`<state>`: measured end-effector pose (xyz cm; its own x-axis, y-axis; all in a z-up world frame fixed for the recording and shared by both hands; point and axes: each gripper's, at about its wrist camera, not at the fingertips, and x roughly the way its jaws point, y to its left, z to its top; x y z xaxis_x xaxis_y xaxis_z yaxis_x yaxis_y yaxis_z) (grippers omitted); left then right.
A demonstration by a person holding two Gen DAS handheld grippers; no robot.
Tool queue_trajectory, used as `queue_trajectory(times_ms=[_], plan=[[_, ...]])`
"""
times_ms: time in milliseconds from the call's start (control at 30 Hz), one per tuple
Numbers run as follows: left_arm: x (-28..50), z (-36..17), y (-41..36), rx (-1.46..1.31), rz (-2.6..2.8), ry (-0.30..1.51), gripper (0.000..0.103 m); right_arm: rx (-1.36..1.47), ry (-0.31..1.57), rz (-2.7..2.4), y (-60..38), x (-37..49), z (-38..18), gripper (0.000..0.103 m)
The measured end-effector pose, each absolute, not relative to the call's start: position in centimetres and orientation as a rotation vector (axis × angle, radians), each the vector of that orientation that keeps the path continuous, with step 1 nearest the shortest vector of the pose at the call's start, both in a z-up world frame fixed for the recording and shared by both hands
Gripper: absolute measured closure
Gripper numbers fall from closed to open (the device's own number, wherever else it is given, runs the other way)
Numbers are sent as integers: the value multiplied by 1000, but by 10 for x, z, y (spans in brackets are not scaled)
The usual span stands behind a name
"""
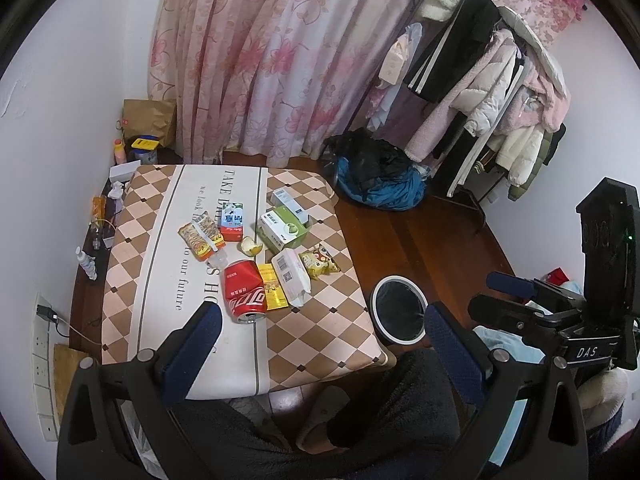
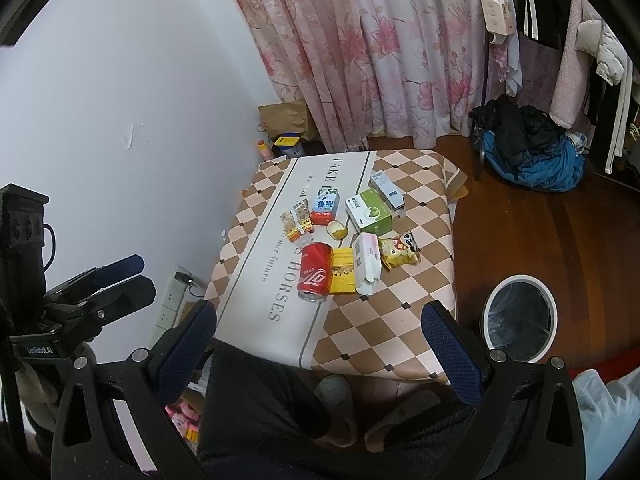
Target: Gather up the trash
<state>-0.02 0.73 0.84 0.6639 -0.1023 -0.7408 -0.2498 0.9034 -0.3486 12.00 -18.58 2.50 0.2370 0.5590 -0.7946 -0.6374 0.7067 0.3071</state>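
The table [image 2: 400, 320] is standing beside the wall [image 2: 120, 100], with the curtain [image 2: 380, 48] hanging behind it. The can [image 2: 316, 272] is lying on its side on the table, nearest the viewer. The flat packet [image 2: 343, 270] is lying just right of the can, touching the tissue pack [image 2: 367, 264] on its right. The snack bag [image 2: 398, 254] is lying right of the tissue pack. The carton [image 2: 323, 207] is lying behind the can. The bin [image 2: 520, 318] is standing on the floor [image 2: 520, 220], right of the table

2 high views, shared table [image 1: 132, 216]
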Motion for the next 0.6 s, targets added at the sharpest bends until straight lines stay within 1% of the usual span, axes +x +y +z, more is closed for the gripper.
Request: queue_trajectory(times_ms=[600], plan=[[1,12,4,-446,80,845,0,-90,1044,825,-185,119,26,0]])
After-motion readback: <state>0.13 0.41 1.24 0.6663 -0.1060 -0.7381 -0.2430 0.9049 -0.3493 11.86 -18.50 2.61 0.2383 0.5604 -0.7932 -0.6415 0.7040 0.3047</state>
